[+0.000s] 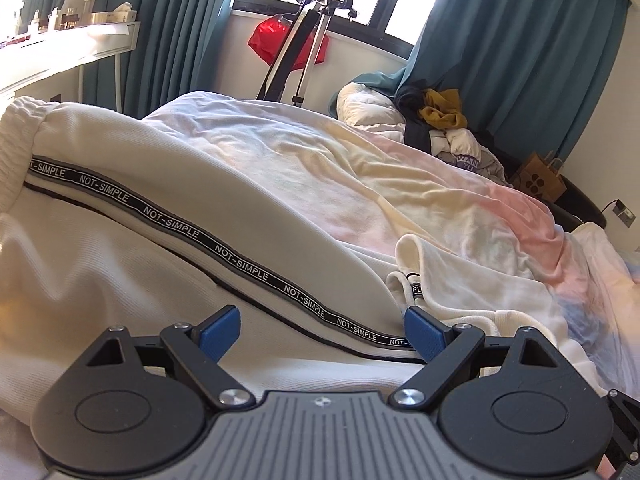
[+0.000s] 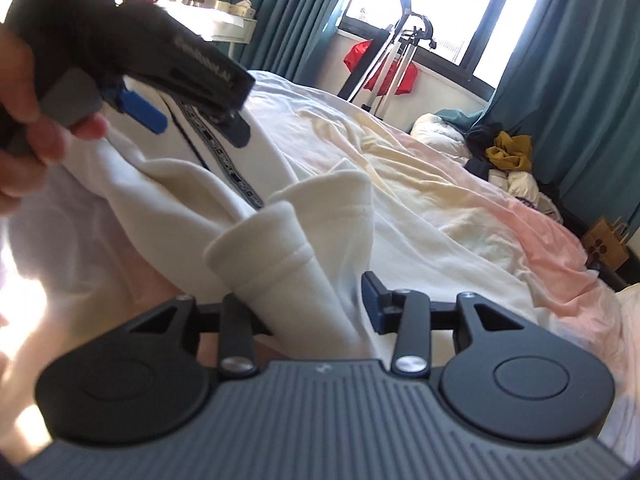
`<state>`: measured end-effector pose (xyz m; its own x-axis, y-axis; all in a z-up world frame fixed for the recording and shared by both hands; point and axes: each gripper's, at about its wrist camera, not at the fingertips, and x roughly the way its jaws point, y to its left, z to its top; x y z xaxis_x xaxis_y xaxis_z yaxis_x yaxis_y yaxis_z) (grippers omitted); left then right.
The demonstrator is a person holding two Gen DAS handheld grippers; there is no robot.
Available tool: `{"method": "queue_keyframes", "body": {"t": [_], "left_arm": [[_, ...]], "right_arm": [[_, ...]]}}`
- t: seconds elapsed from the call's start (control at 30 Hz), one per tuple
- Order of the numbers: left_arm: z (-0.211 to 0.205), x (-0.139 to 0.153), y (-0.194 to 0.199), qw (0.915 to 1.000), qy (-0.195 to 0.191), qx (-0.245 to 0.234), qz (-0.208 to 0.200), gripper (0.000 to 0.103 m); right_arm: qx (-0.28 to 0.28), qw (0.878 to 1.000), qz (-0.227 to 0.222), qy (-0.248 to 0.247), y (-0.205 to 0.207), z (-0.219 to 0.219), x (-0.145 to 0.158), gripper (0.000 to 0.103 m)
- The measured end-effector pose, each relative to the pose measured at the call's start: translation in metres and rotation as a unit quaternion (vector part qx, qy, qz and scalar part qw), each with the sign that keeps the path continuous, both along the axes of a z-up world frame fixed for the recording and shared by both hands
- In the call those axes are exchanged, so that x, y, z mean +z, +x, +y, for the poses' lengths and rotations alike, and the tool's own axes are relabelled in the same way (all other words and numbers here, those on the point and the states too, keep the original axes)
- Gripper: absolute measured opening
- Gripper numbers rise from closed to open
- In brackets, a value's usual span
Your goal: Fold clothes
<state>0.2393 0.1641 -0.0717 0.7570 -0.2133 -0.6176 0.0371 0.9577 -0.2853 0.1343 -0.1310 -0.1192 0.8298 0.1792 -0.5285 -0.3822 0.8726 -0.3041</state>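
- Right gripper [image 2: 320,304]: jaws spread wide, a cream fabric fold of the white sweatpants [image 2: 276,240] between them, not pinched.
- Left gripper [image 1: 322,330]: jaws wide apart over the sweatpants' "NOT-SIMPLE" stripe [image 1: 200,236], gripping nothing.
- Sweatpants spread on the bed [image 1: 460,184], clothes pile [image 1: 444,120] beyond.

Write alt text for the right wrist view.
The right gripper stands open around a folded edge of a cream sweatshirt with black lettered tape on a pastel bedsheet. The hand-held left gripper, also open, hovers upper left.
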Motion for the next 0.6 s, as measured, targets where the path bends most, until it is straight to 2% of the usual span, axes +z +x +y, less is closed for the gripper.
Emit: {"method": "queue_keyframes", "body": {"t": [0.1,0.2,0.27,0.37,0.4,0.53,0.6], "left_arm": [[-0.001,-0.003,0.002,0.9997,-0.022,-0.01,0.003,0.091],[-0.006,-0.008,0.008,0.9963,-0.074,-0.042,0.014,0.091],[-0.011,-0.012,0.013,0.9918,-0.108,-0.066,0.022,0.091],[-0.024,-0.021,0.029,0.9847,-0.139,-0.089,0.055,0.088],[-0.028,-0.022,0.034,0.9824,-0.146,-0.098,0.064,0.088],[-0.049,-0.031,0.063,0.9783,-0.131,-0.121,0.105,0.087],[-0.056,-0.038,0.076,0.9746,-0.135,-0.135,0.117,0.079]], "right_arm": [[0.016,0.998,0.012,0.061,-0.016,-0.011,0.018,0.059],[0.022,0.997,-0.007,0.079,-0.024,-0.02,0.028,0.066],[0.032,0.997,-0.016,0.066,-0.018,-0.021,0.025,0.068],[0.053,0.998,-0.01,0.043,-0.012,-0.02,0.019,0.068],[0.059,0.997,-0.008,0.04,-0.011,-0.019,0.017,0.068],[0.061,0.998,0.002,0.029,-0.001,-0.016,0.007,0.068],[0.056,0.998,0.007,0.026,0.006,-0.015,0.001,0.068]]}}
